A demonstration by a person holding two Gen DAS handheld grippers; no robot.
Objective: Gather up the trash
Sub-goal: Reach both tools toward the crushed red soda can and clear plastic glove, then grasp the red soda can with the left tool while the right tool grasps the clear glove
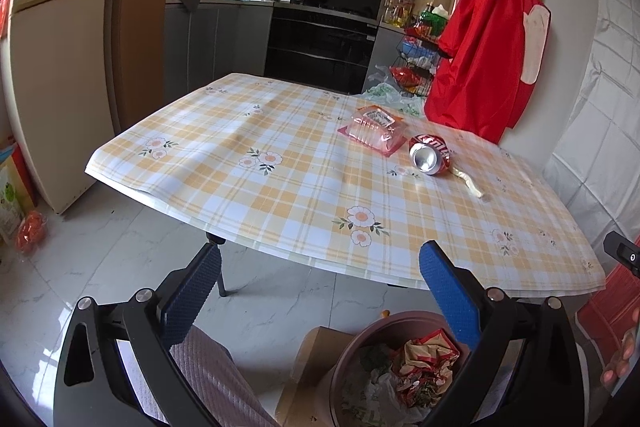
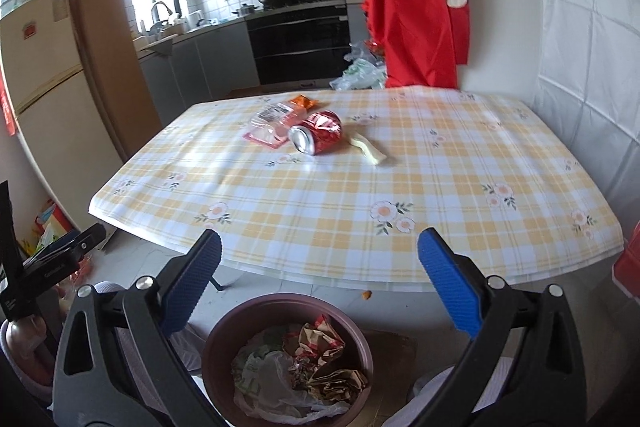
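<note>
From the left wrist view, the left gripper (image 1: 320, 291) hangs spread wide with nothing between its blue pads, just off the near edge of the tabletop (image 1: 280, 195). The trash left to collect sits toward the far right of the checked cloth: a crushed red can (image 1: 430, 157) on its side, a clear plastic tray (image 1: 372, 131) just to its left and a pale scrap (image 1: 470, 183) trailing off to its right. Below, the brown bin (image 1: 352, 359) shows at the near edge, already holding crumpled wrappers. Over to the right wrist view: the right gripper (image 2: 320, 287) is also splayed fully open and empty, poised directly above the bin (image 2: 216, 347), which looks like a drop just completed or a fresh start. The can (image 2: 316, 137) lies touching the tray (image 2: 272, 131), with an orange packet (image 2: 304, 101) just behind them. The sensible move now is to reach far across, line the pads up across the can's dented sides rather than its ends, and close firmly, since it could roll. The flimsy tray may need a pinch on its rim.
</note>
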